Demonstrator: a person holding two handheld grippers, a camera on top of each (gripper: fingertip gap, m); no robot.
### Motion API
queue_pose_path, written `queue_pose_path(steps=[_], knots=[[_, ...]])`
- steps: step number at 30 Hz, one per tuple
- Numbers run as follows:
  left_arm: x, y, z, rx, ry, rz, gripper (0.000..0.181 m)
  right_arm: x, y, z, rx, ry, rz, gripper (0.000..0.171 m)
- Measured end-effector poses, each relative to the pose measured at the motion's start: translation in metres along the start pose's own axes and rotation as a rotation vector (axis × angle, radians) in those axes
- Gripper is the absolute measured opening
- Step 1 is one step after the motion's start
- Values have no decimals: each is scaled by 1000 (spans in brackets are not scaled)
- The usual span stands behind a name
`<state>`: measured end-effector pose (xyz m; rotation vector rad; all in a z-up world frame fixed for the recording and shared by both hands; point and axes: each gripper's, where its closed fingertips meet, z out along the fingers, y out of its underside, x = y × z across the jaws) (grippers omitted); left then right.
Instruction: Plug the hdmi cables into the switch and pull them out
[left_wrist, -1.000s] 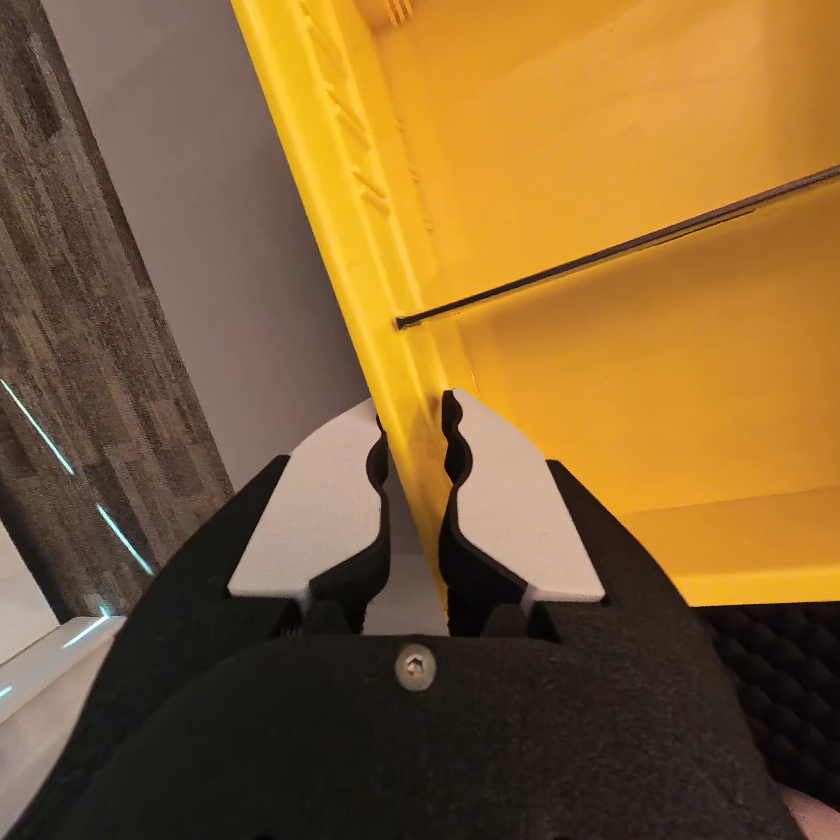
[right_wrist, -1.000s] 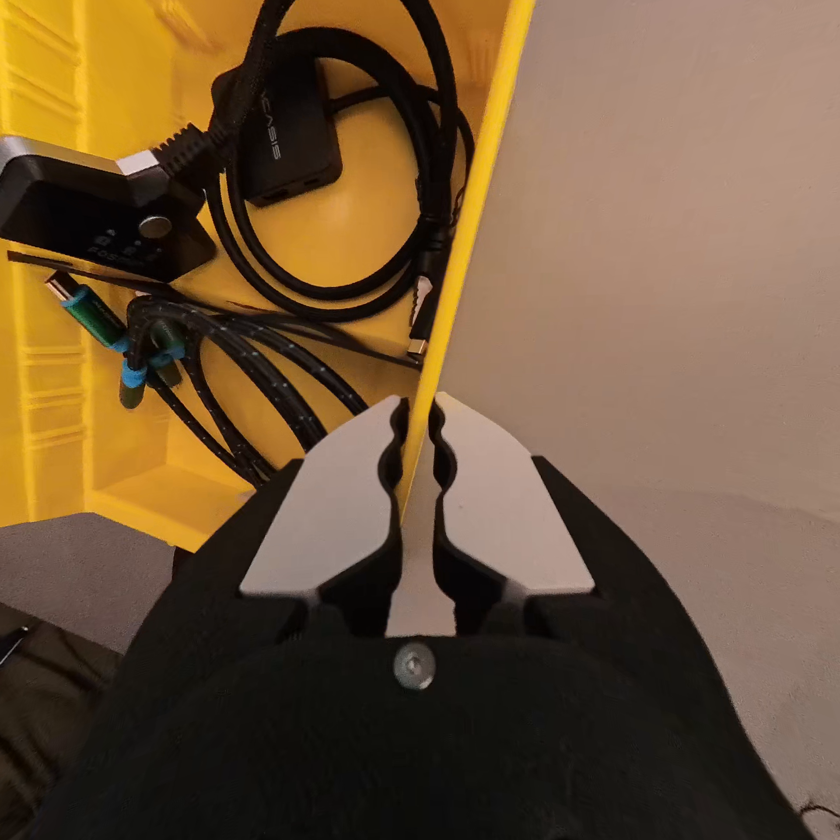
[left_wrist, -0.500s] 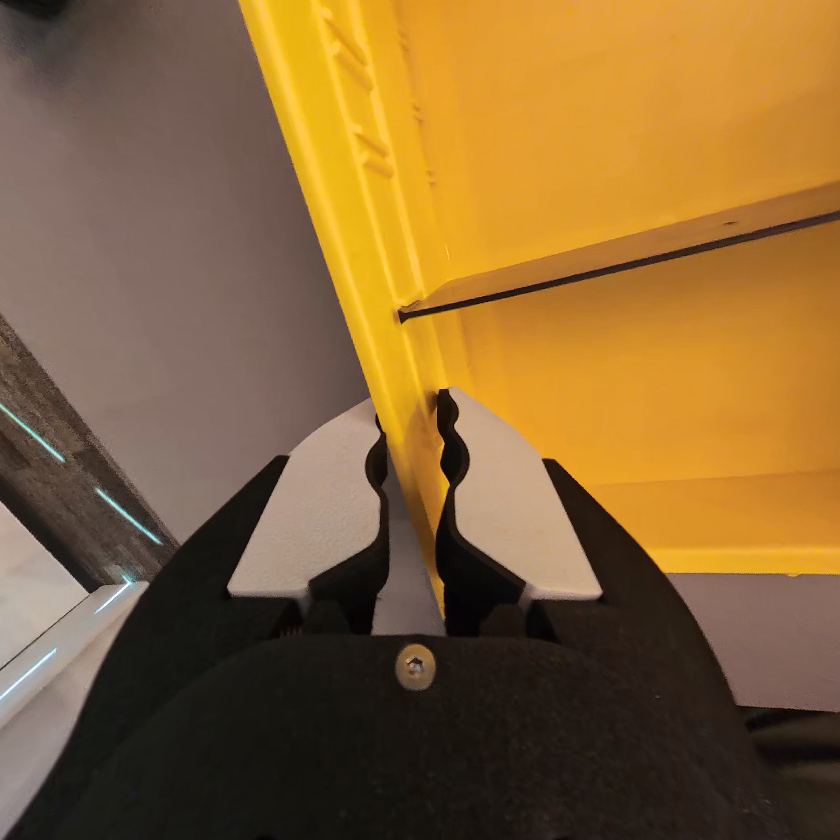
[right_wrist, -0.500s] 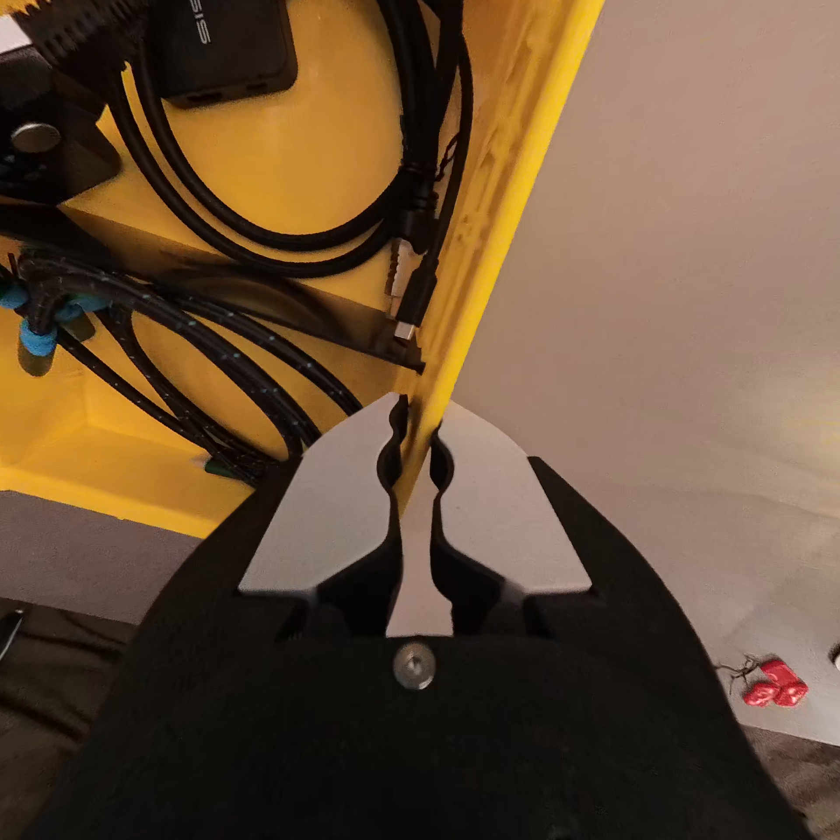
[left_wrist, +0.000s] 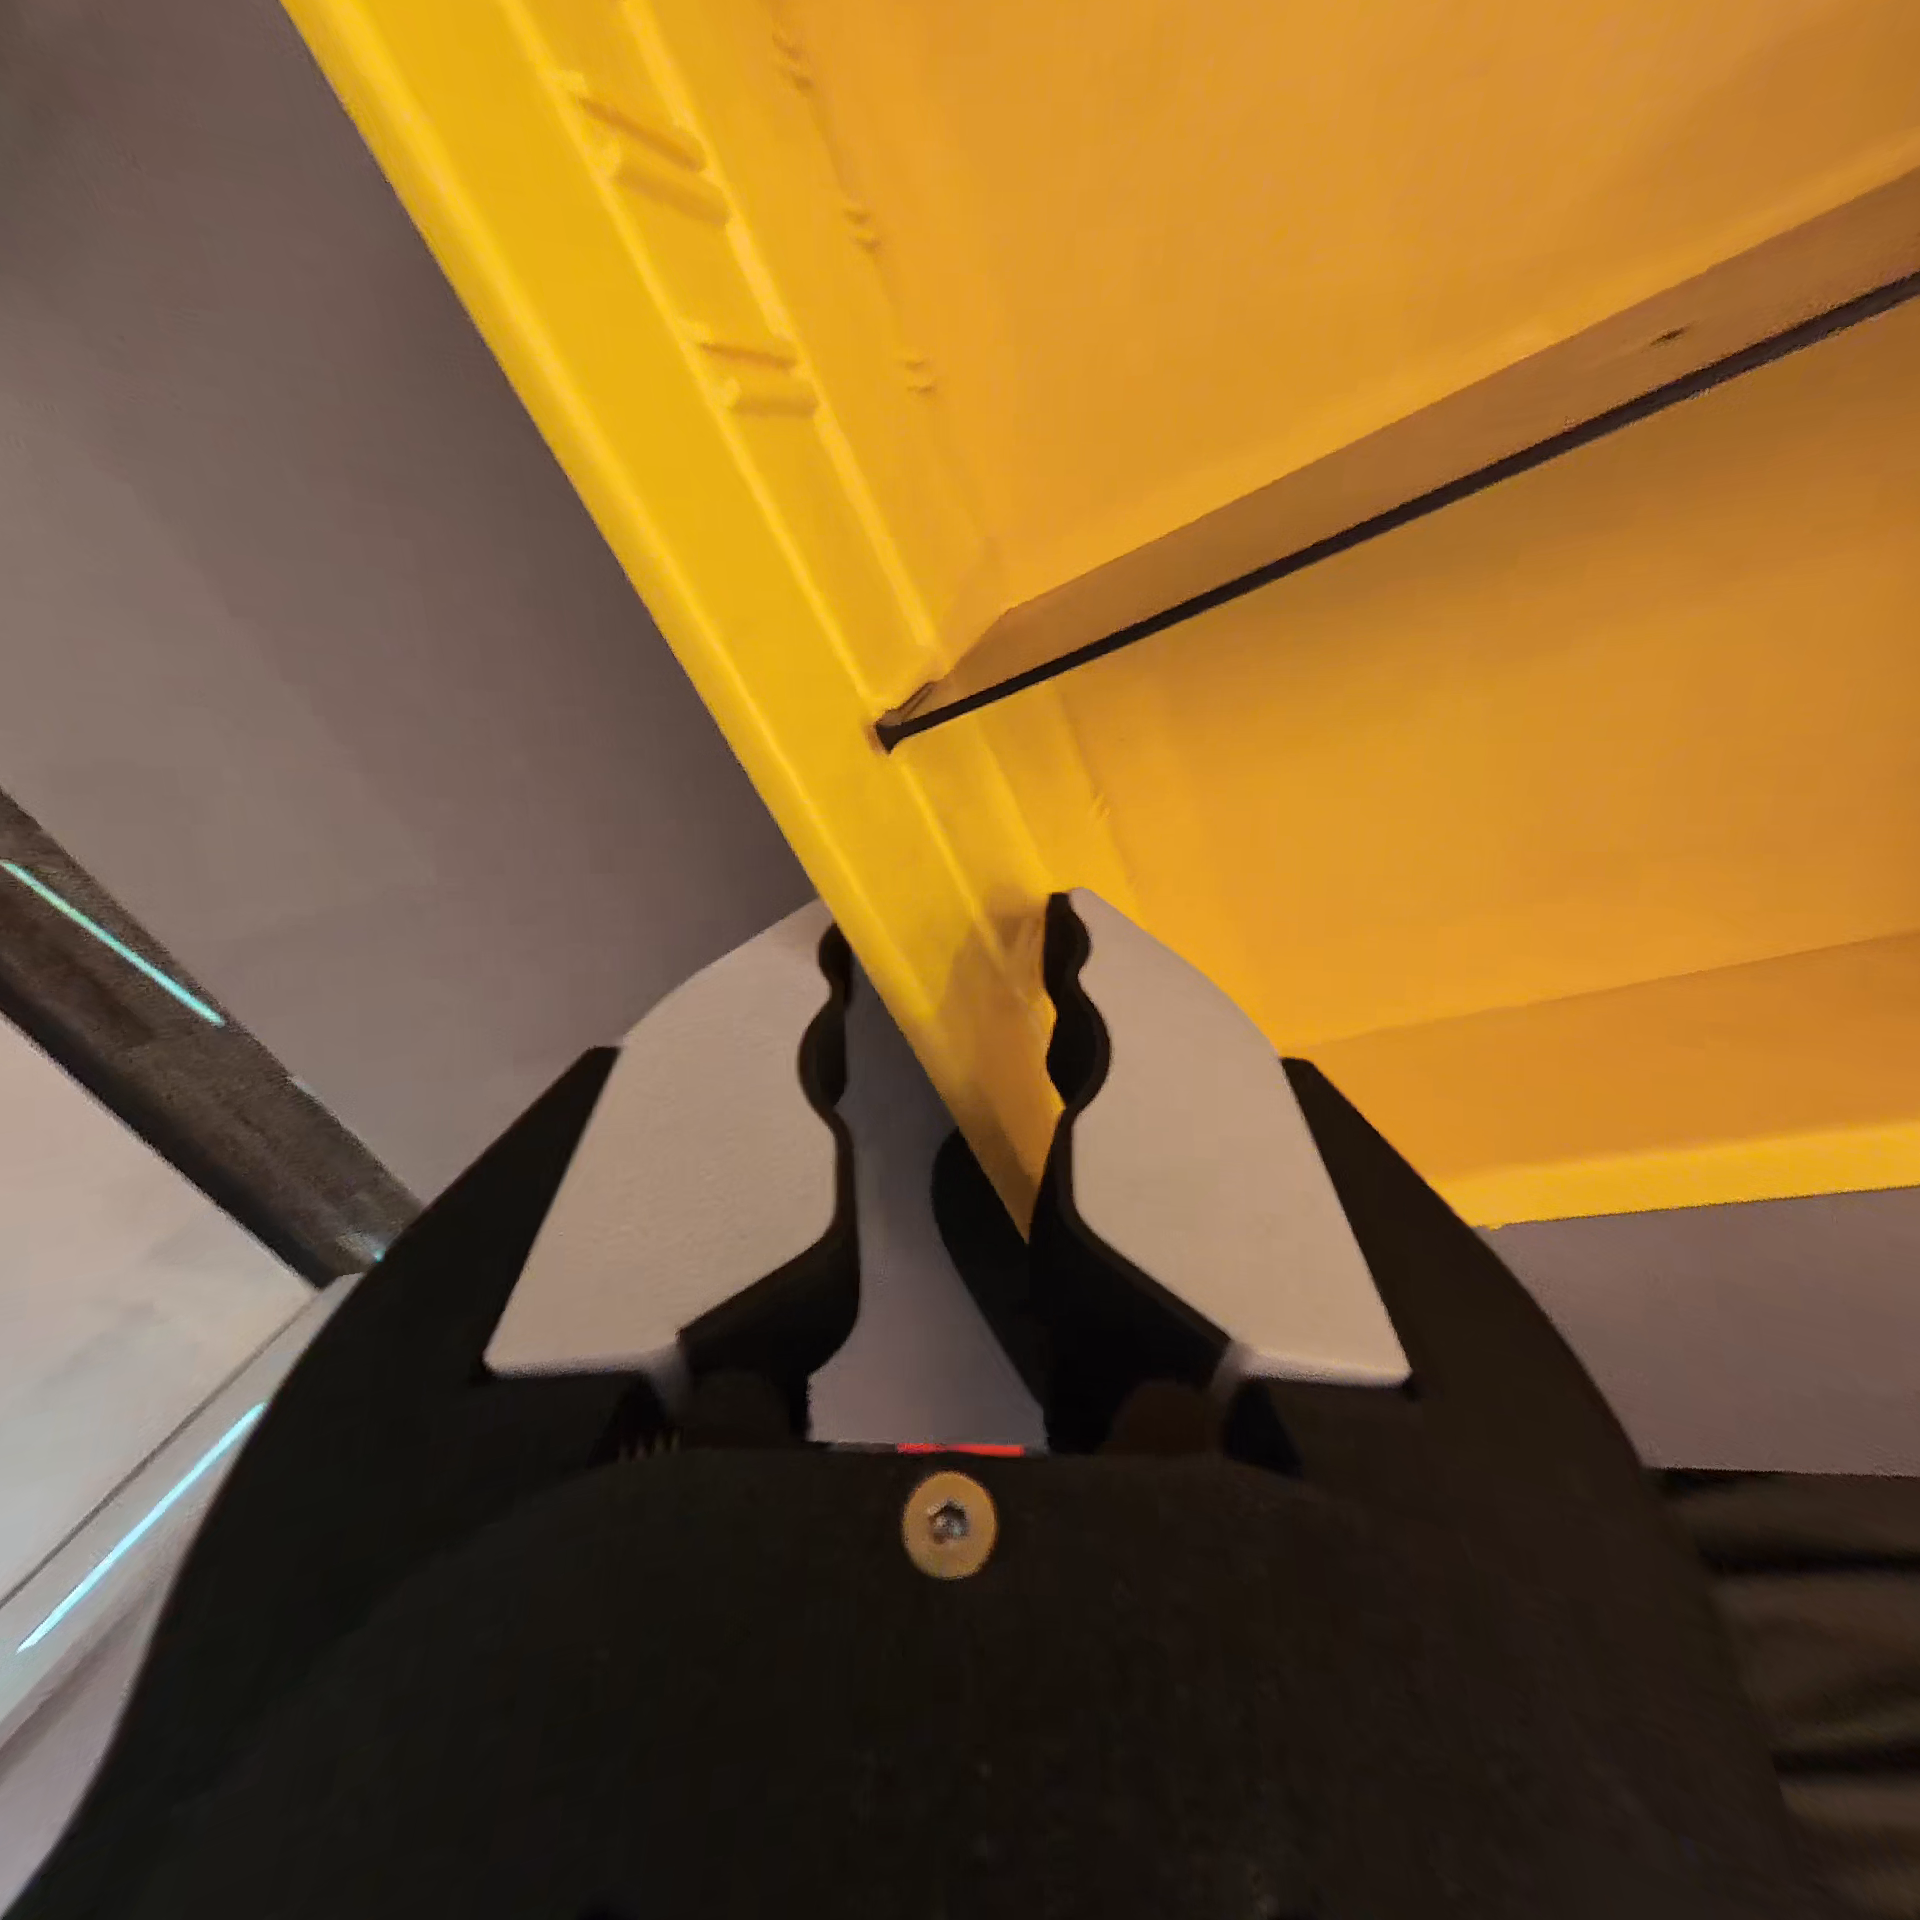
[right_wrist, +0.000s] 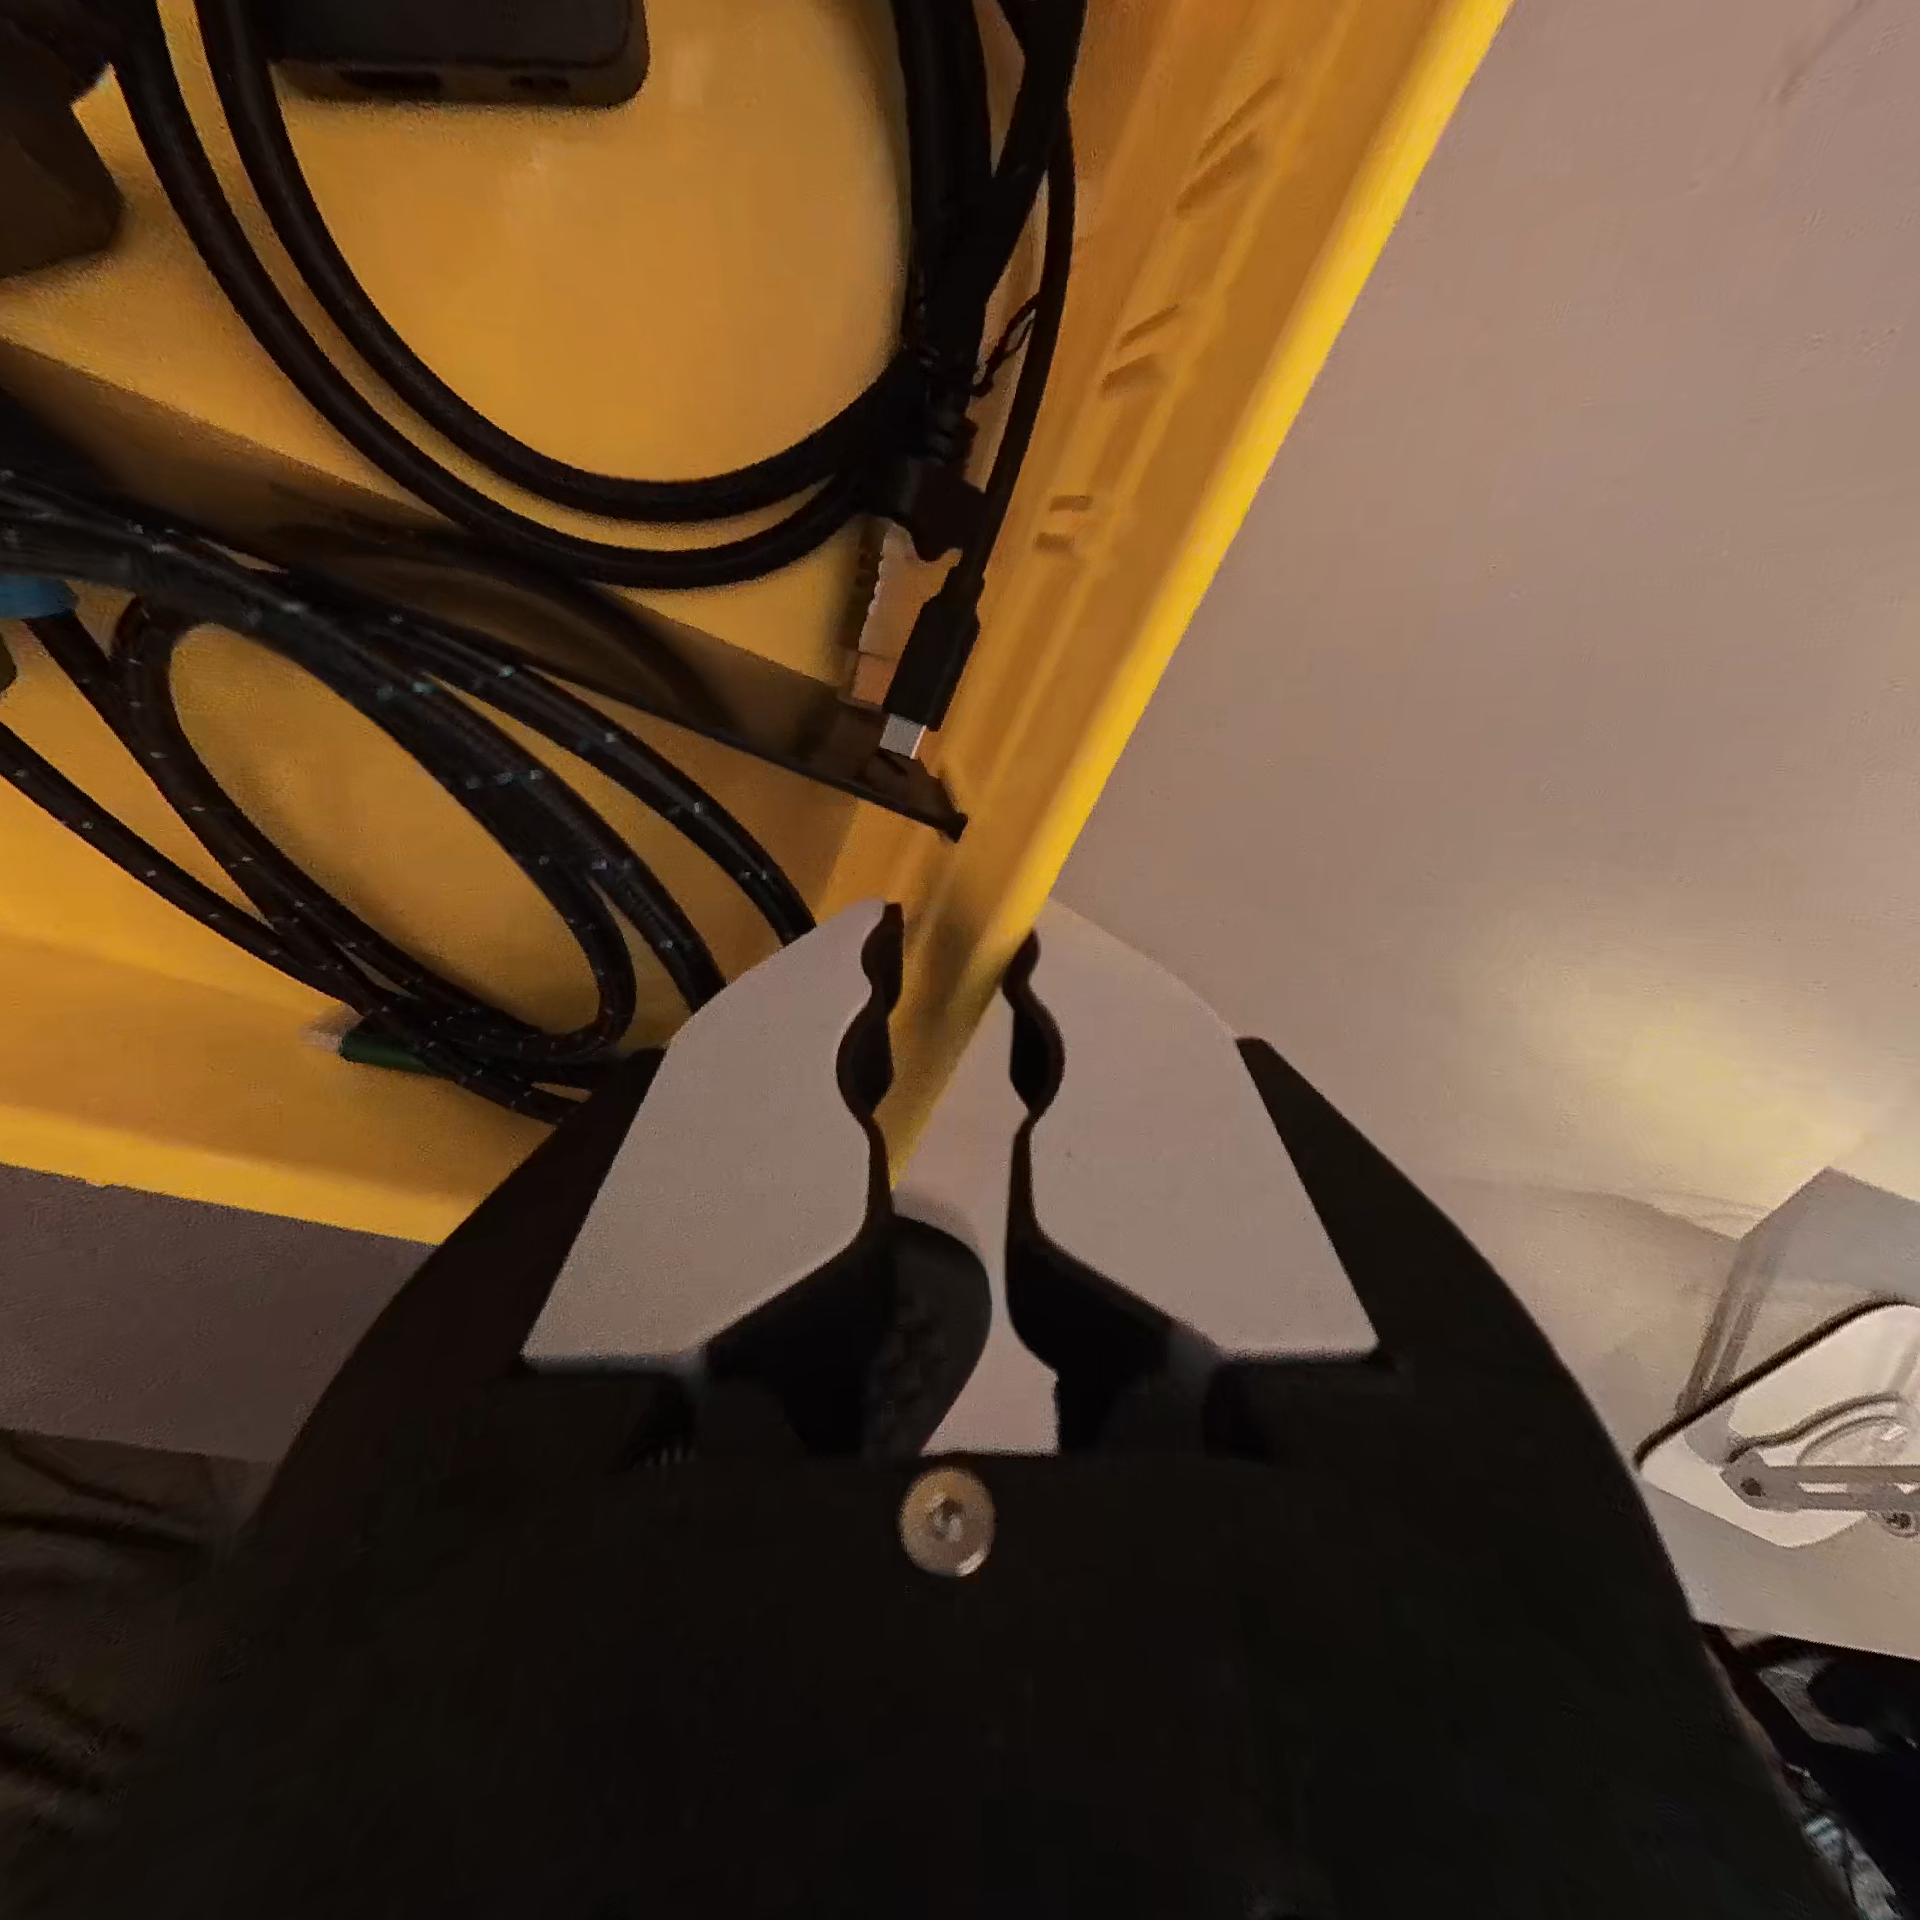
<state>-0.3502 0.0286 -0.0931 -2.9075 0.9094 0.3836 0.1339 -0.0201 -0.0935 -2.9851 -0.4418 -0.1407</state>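
Two grippers straddle the yellow plastic bin's (left_wrist: 727, 520) side walls; the left gripper (left_wrist: 945, 925) is slack on its rim and the right gripper (right_wrist: 956, 925) looks slack too. Draw both straight back, then reach towards ten o'clock for the coiled black braided cables (right_wrist: 499, 779). Their silver-tipped plug (right_wrist: 904, 732) lies twelve-to-six, tip down.

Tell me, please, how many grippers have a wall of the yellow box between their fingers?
2: the left gripper straddles the left wall of the yellow box, and the right gripper straddles its right wall. Neither looks clamped.
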Motion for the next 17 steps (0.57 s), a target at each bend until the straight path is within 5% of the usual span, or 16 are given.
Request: queue_pose_path(steps=[6,9,12,17], knots=[[-12,-2,-27,123,-30,28,39,11,-28,-76,341,255,59,24],[-16,-3,-38,174,-50,48,39,-35,-66,-131,699,321,-63,28],[-21,-3,-53,251,-56,40,39,-114,-90,-150,954,160,-212,46],[-30,-3,-87,437,-51,18,37,-237,-93,-105,773,-373,-294,51]])
